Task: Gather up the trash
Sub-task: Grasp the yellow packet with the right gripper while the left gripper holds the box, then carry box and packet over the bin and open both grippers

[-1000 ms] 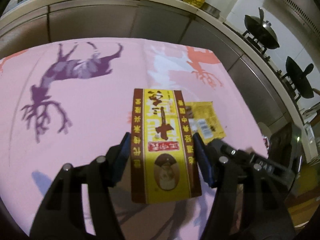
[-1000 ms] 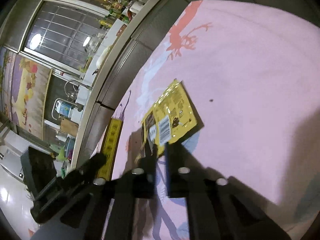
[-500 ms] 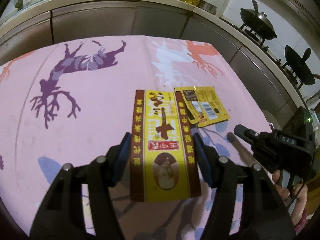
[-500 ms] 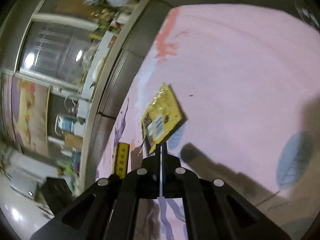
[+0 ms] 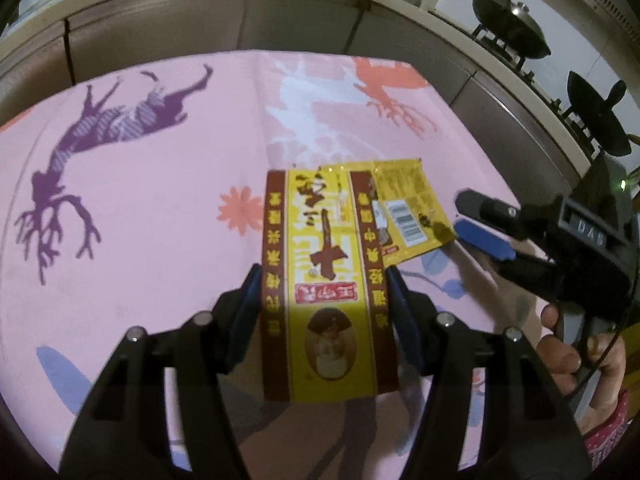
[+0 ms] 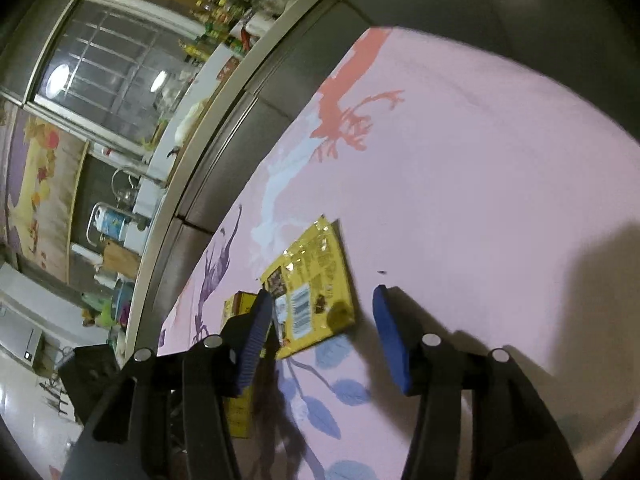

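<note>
My left gripper is shut on a yellow and brown carton, its blue pads pressing both long sides, held just above the pink tablecloth. A flat yellow wrapper with a barcode lies on the cloth right of the carton. My right gripper hovers over the wrapper's near edge with its jaws opening. The wrapper sits between the pads, which do not touch it. In the left wrist view the right gripper comes in from the right, held by a hand.
The tablecloth has deer and leaf prints. Steel cabinet fronts run behind the table. Two dark woks stand on a stove at the right. A crowded counter and a window lie further back.
The right gripper's jaws went from shut to wide apart, and now straddle the wrapper's near edge. The left gripper, still holding the carton, came slightly lower and nearer the wrapper.
</note>
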The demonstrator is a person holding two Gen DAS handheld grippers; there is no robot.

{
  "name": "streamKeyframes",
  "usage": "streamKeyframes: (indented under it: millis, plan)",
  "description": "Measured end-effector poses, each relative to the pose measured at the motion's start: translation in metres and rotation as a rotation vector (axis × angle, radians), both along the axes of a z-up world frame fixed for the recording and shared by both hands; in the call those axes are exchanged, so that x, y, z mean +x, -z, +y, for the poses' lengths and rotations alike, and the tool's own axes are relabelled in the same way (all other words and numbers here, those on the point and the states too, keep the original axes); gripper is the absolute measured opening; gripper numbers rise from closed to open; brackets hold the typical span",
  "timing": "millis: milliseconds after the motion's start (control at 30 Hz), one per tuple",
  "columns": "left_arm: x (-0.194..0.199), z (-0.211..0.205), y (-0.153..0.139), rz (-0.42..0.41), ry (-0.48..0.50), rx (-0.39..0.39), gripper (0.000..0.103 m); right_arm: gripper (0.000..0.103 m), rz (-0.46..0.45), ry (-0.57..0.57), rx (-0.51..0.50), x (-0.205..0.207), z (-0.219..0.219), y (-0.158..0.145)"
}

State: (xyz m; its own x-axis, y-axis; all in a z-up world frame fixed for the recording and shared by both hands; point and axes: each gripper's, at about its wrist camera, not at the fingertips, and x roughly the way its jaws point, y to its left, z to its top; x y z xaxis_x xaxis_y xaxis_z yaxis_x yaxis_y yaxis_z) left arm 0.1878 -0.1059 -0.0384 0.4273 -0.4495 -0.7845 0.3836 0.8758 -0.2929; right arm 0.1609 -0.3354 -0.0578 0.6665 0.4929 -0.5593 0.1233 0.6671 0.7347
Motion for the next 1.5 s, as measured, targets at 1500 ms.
streamKeyframes:
  millis: [1500]
  plan:
    - [-0.055, -0.378, 0.006, 0.155, 0.519, -0.103, 0.06, 0.0, -0.13, 0.573, -0.608, -0.206, -0.237, -0.019]
